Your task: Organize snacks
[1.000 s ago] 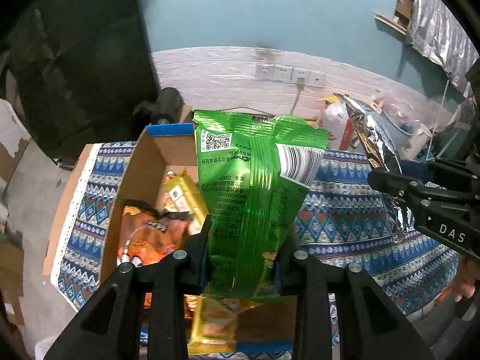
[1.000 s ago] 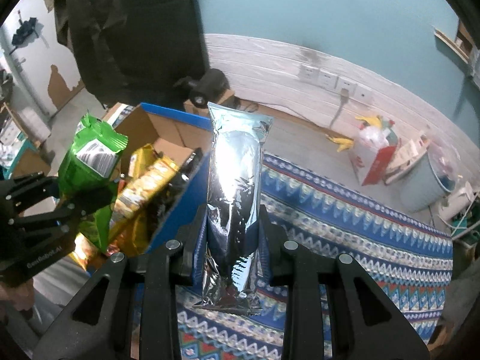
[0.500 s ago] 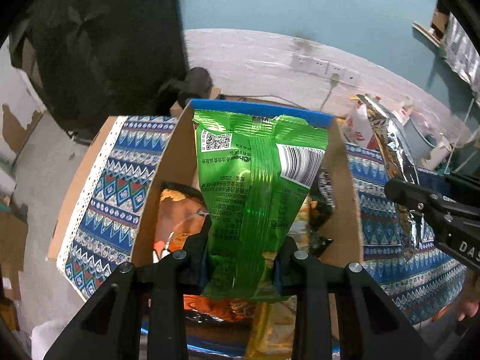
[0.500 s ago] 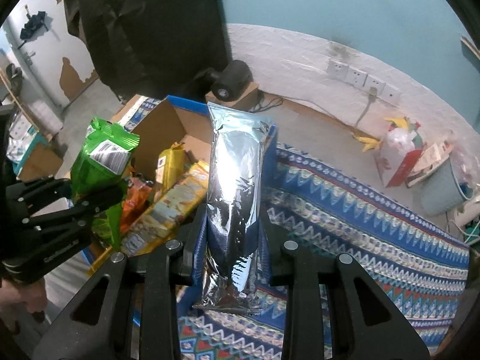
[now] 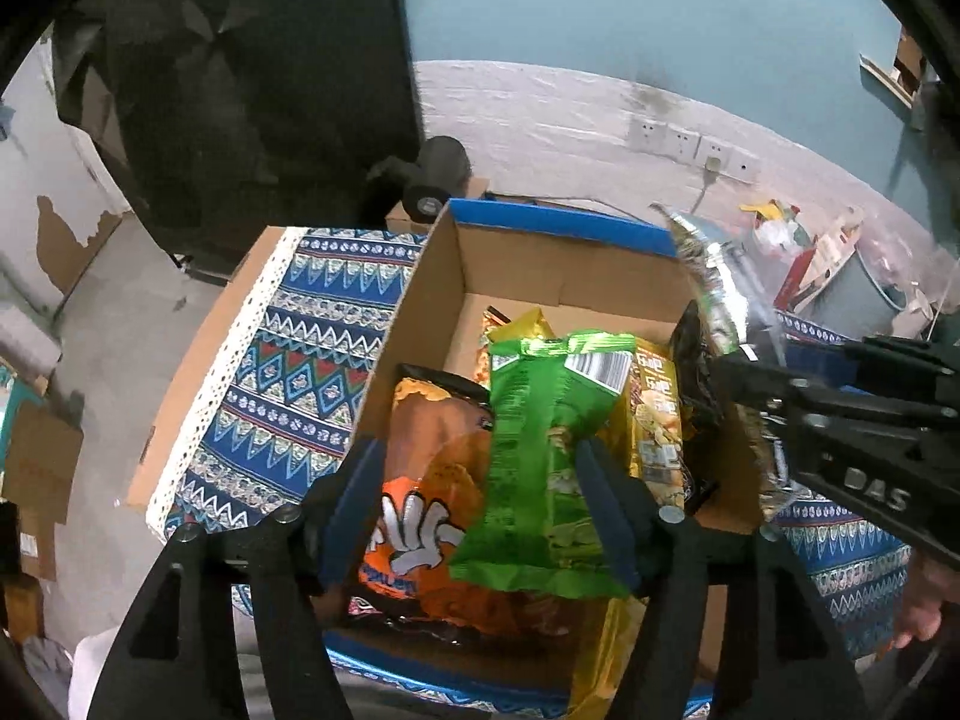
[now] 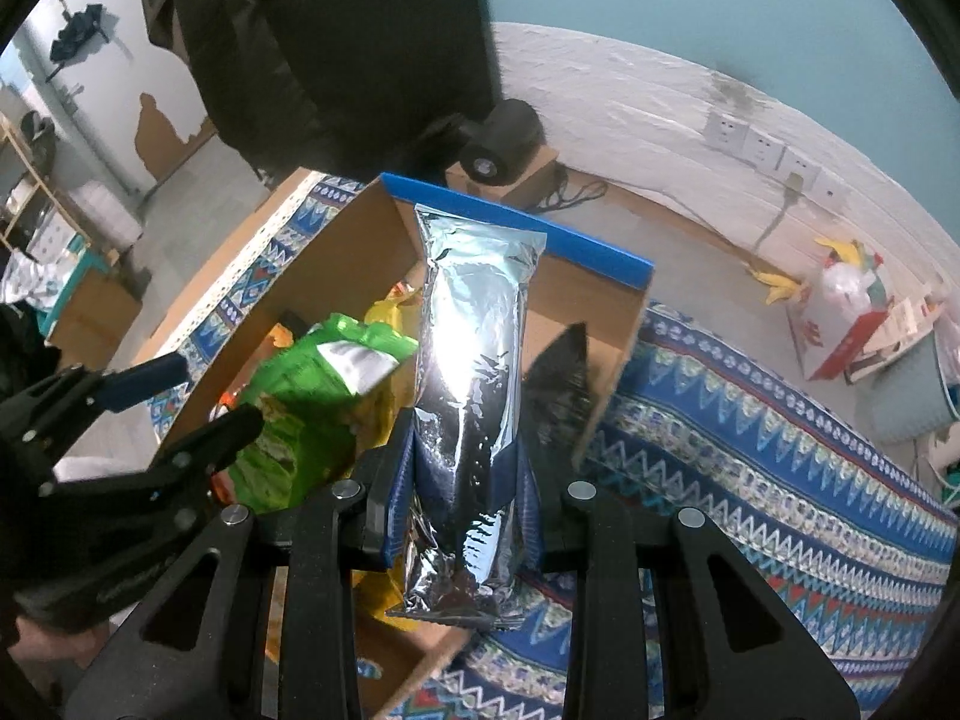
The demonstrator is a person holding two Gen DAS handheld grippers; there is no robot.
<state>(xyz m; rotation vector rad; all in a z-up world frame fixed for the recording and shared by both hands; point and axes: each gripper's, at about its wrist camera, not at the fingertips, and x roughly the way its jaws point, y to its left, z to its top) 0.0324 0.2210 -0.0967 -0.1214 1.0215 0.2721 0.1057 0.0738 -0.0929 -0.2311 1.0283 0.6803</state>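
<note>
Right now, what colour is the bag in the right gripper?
Shiny silver foil bag; clearest in the right wrist view.

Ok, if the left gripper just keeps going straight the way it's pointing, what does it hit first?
Most likely the green snack bag lying loose between the open fingers of the left gripper, then the orange bag beneath it in the cardboard box. Depth is hard to judge here.

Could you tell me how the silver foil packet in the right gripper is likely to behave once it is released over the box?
The silver foil packet stands upright above the right gripper without drooping, so it is probably fairly stiff. Its crinkled, glossy film looks slippery, so it may slide off the snacks in the cardboard box. It looks long and narrow, so it will likely tip flat rather than stay standing.
</note>
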